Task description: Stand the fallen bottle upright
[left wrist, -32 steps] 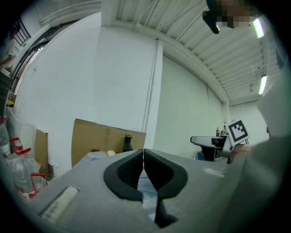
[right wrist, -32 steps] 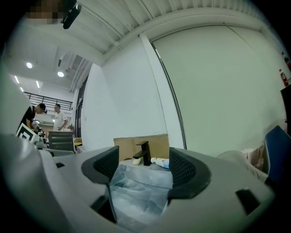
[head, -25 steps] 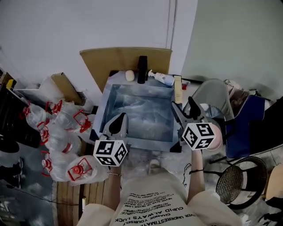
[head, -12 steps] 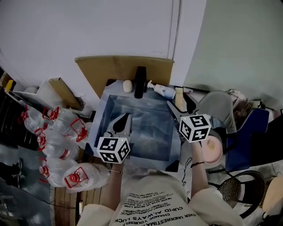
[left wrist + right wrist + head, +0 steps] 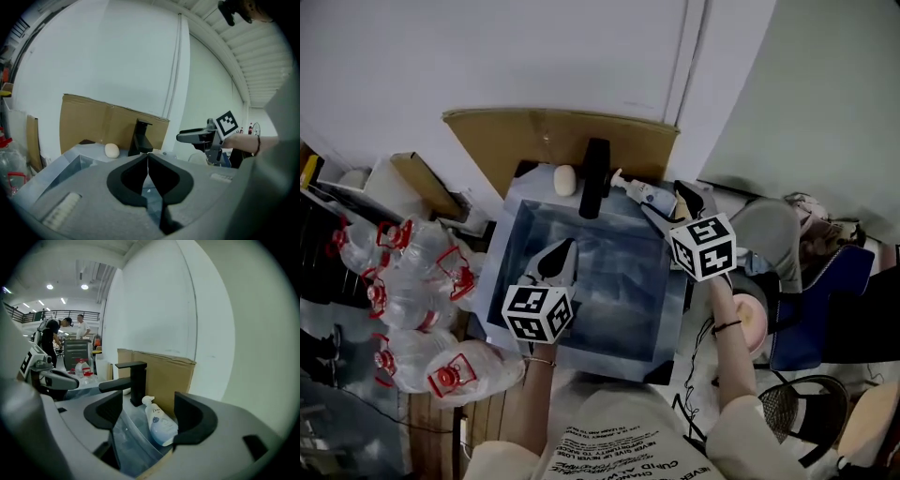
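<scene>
While right gripper (image 5: 668,202) held jaws apart toward one fallen bottle (image 5: 159,423), one black faucet (image 5: 137,380) just left, left gripper (image 5: 148,159) jaws together, empty.

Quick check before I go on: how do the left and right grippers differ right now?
The left gripper has its jaws closed together; the right gripper has its jaws wide apart. The left gripper hangs over the sink basin, while the right gripper is at the sink's back rim, lined up on the fallen pump bottle but not yet closed on it. Both hold nothing, and each carries a marker cube.
</scene>
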{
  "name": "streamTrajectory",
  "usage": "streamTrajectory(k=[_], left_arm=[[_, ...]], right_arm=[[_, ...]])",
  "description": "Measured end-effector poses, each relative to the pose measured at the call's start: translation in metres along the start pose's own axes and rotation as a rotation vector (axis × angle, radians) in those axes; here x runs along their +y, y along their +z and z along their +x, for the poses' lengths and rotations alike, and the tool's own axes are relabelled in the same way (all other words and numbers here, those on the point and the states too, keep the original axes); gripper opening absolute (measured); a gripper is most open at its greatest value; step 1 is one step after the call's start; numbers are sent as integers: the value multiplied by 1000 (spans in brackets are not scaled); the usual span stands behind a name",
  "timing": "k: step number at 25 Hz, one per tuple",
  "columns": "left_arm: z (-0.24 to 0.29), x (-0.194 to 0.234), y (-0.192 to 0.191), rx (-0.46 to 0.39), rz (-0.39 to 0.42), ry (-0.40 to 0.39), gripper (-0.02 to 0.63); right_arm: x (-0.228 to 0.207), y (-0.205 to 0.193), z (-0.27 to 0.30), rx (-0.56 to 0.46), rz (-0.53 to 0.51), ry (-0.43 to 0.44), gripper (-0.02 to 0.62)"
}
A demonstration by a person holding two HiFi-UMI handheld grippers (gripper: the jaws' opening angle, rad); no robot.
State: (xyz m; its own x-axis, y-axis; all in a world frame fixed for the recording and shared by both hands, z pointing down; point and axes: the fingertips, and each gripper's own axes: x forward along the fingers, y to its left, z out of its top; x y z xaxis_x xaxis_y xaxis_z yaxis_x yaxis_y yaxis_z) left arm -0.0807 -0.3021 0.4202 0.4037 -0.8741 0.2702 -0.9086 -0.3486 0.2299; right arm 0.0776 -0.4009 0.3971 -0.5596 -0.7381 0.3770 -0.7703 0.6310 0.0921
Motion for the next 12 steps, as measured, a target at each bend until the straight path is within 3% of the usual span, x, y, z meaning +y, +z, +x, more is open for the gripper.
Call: streamTrajectory(k=[5, 12], left_arm=[[21, 9, -22, 53, -42, -16, 25], [41, 17, -49, 110, -72, -47, 25]], right_arm=[[-5, -12, 40, 104, -71, 68, 344], [6, -38, 84, 303, -218, 234, 342]])
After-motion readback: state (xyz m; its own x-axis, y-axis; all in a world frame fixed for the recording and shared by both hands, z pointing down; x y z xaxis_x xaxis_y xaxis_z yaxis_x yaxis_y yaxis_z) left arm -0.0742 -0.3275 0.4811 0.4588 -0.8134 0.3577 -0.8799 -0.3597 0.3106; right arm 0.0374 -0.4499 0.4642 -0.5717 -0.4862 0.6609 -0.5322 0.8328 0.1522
